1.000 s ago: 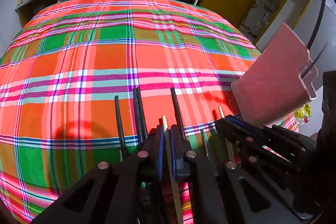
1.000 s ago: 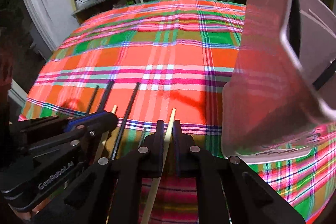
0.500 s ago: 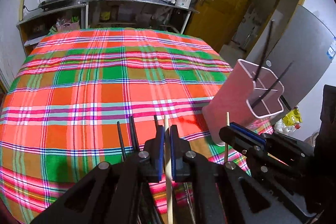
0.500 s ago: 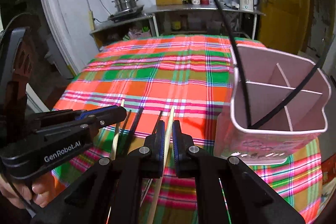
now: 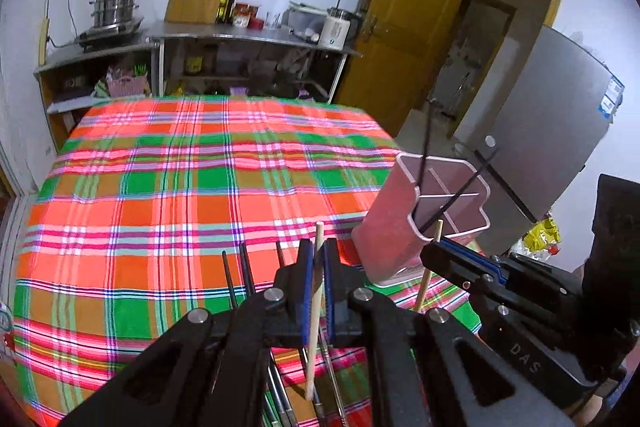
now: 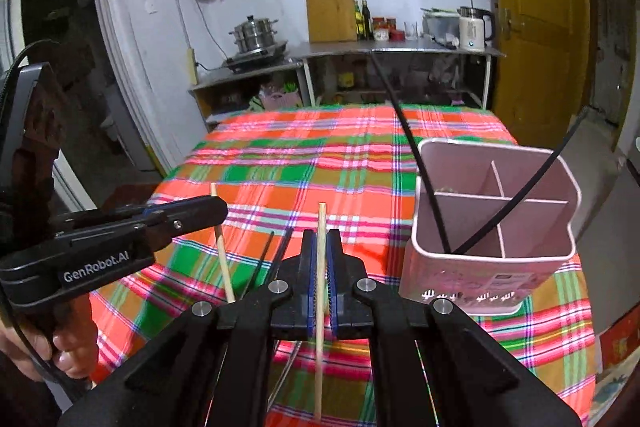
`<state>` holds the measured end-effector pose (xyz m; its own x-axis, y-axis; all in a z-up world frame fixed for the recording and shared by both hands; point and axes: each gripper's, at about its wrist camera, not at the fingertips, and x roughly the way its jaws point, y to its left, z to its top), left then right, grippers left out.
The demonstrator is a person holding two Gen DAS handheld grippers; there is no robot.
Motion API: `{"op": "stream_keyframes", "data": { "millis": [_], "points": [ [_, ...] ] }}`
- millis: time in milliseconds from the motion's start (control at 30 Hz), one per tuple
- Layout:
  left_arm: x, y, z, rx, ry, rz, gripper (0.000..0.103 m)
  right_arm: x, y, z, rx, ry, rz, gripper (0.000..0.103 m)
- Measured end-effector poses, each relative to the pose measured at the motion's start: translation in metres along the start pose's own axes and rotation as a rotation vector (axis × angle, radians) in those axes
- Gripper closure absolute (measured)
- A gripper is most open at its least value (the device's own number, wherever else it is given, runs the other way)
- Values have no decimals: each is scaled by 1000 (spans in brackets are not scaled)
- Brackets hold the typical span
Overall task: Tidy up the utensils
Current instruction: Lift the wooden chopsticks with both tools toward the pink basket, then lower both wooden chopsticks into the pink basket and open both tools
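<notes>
Two hand-held grippers side by side above a worktop (image 5: pixel 120 211) covered in a red, green and orange plaid cloth. Left gripper (image 5: pixel 316 259) clenched on a pale wooden chopstick (image 5: pixel 314 327), which stands nearly upright between the blue pads, its tip poking above the jaws and its lower end hanging below them, off the cloth. Right gripper (image 6: pixel 320 251) likewise clamped on a second wooden chopstick (image 6: pixel 320 311), also close to vertical, its top above the jaws and its lower length dangling free. In the right wrist view the left gripper (image 6: pixel 216 211) shows at left with its chopstick crossing behind its tip, and part of a hand (image 6: pixel 68 351) grips the handle below. In the left wrist view the right gripper (image 5: pixel 436 251) sits at right, its chopstick slanting up past the holder. Pink utensil holder (image 6: pixel 492 267) stands upright on the cloth to the right of both grippers, near the worktop's edge; inner dividers split it into compartments. Two black chopsticks (image 6: pixel 432 187) lean in it, crossing outward in a V. More black chopsticks (image 5: pixel 236 275) lie on the cloth just beyond the left gripper, partly hidden by its body. Background: a steel counter (image 6: pixel 400 47) with pots, bottles and a kettle, and a yellow door (image 5: pixel 404 39).
</notes>
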<state>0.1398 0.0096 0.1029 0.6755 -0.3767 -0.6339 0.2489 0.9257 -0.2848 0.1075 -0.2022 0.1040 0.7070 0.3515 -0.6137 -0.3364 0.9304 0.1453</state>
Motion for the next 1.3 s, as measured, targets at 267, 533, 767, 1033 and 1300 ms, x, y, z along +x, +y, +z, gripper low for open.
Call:
{"op": "stream_keyframes", "data": {
  "millis": [267,533,767,1033,1300],
  "points": [
    [-23,-14,5,29,-40,-28,97,-28,2,1,-4,-63,15,99],
    [-32,-28,12,56,-52,-53,97,-49,-5,6,6,-116,27,99],
    [-37,-43,21,91,-57,-71,97,-69,-20,13,33,-177,37,99],
    [-36,-72,42,137,-51,-114,97,-85,-46,25,58,-222,1,99],
    [-37,-104,79,178,-77,-173,97,-101,-74,56,87,-310,-54,99]
  ]
}}
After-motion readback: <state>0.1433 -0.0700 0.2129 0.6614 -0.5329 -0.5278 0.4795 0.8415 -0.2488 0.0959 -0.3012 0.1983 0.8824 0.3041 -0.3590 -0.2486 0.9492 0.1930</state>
